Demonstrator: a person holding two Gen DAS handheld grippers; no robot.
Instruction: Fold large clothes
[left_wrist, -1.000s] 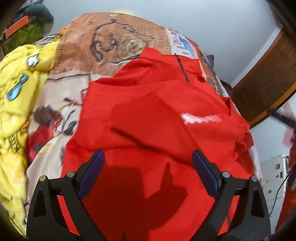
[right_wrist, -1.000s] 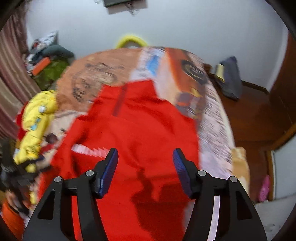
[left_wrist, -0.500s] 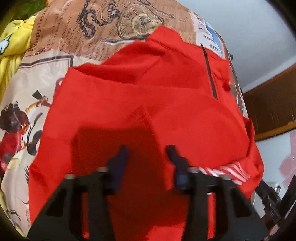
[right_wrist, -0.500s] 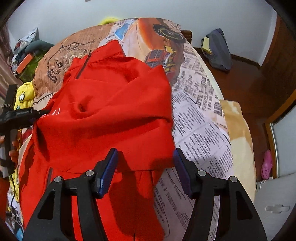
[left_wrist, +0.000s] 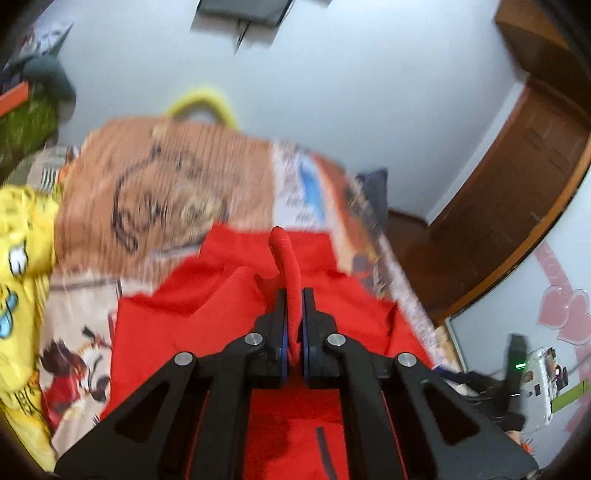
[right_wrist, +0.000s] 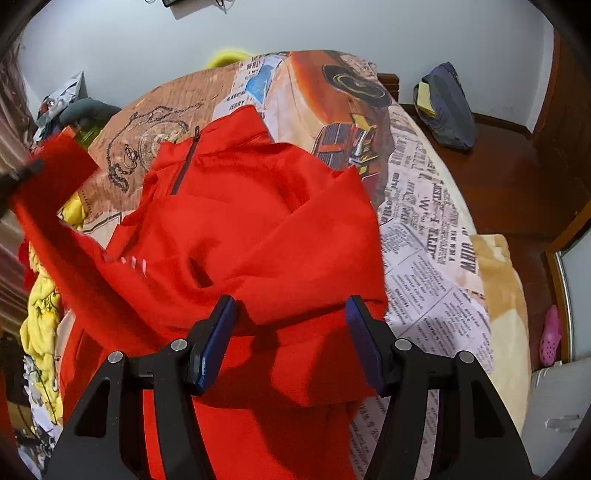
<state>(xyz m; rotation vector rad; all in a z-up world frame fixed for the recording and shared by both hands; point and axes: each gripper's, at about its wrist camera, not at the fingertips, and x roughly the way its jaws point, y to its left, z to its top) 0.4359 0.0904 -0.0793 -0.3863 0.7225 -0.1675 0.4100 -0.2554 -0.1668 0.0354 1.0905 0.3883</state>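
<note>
A large red zip-neck top (right_wrist: 236, 229) lies spread on the bed, collar and dark zip at the far end, its right sleeve folded across the body. My left gripper (left_wrist: 293, 317) is shut on a strip of the red top (left_wrist: 288, 266) and holds it lifted above the bed. In the right wrist view that lifted red part (right_wrist: 55, 192) rises at the far left. My right gripper (right_wrist: 291, 332) is open and empty, hovering just above the top's folded lower right part.
The bed has a printed newspaper-and-car sheet (right_wrist: 424, 229). A yellow cartoon blanket (left_wrist: 18, 266) is bunched on its left side. A dark bag (right_wrist: 447, 107) lies on the wooden floor at the far right. A wooden door (left_wrist: 517, 192) stands right.
My left gripper went from open to shut on the red top's left part and has lifted it up. The right gripper stayed open and moved over the folded right side.
</note>
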